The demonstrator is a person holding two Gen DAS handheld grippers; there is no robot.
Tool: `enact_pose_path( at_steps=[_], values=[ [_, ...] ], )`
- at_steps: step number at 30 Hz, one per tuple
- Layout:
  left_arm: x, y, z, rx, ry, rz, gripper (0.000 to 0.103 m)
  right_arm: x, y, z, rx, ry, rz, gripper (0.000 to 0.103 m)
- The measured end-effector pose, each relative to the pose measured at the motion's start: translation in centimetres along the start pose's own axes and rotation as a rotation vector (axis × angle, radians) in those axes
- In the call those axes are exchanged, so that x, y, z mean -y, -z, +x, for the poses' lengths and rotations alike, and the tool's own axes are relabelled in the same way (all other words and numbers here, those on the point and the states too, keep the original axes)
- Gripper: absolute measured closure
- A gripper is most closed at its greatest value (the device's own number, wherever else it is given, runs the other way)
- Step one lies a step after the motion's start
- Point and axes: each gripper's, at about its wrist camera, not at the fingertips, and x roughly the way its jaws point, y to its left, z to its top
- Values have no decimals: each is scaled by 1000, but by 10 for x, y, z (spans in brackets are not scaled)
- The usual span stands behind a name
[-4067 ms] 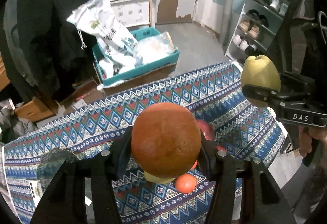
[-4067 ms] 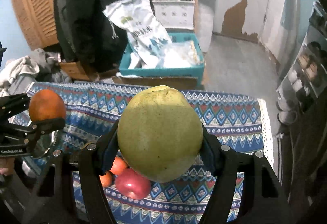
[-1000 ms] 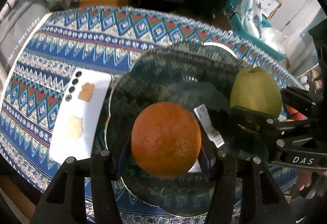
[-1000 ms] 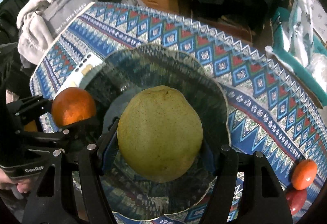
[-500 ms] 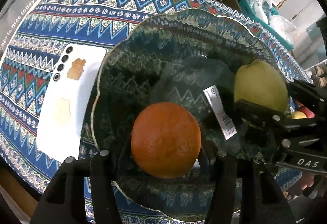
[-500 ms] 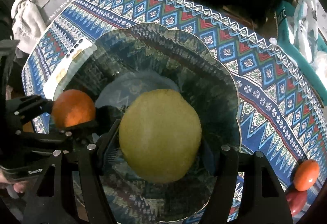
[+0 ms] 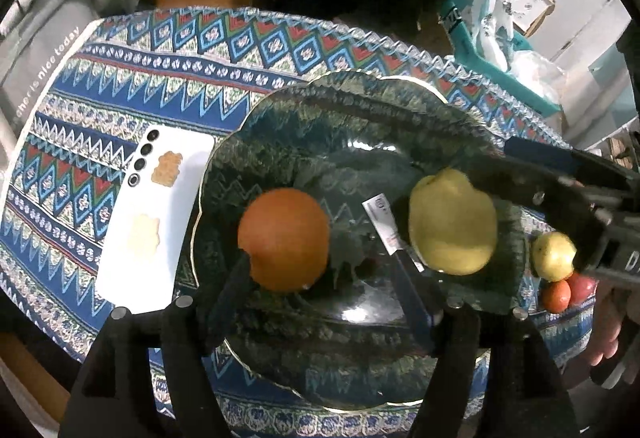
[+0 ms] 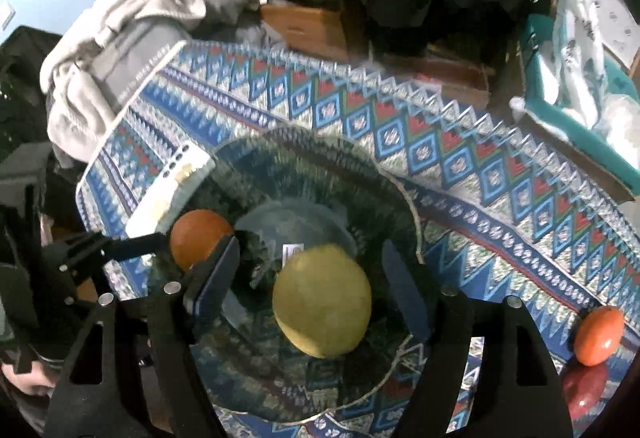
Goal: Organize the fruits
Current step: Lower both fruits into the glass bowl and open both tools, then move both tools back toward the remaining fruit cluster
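Fruit sitting in glass plate [image 7: 304, 106] on patterned tabletop [image 7: 120, 78]: orange [image 7: 284, 238] toward the left, pear [image 7: 452, 222] toward the right, well apart, barcode sticker [image 7: 382, 224] between them. Left hand-held gripper [image 7: 320, 302] spread wide, one finger [image 7: 224, 298] just beside the orange; right hand-held gripper [image 8: 312, 274] likewise released, pear loose between its fingers [image 8: 216, 274]. White phone [image 7: 156, 222] just beside the plate's left rim. Past the right rim, small yellow fruit [image 7: 554, 256], tangerine [image 7: 556, 296], red apple [image 7: 582, 288] bunched together. Grey garment [image 7: 44, 38] off the tabletop edge, reading "nice today"; "D" partly readable on the right hand-held gripper body.
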Motion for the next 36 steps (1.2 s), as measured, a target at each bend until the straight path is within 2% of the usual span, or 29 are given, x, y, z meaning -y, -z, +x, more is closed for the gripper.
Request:
enact_pose_path(
  at_steps=[7, 17, 32, 36],
  values=[
    [20, 3, -29, 63, 17, 54, 29, 1, 0, -42, 73, 3, 27, 28],
    [55, 1, -71, 158, 79, 105, 25, 8, 13, -103, 148, 63, 43, 27],
    [108, 4, -110, 211, 161, 176, 22, 46, 54, -186, 242, 120, 90, 23],
    [124, 5, -118, 218, 181, 195, 17, 60, 66, -204, 258, 124, 116, 23]
  ],
)
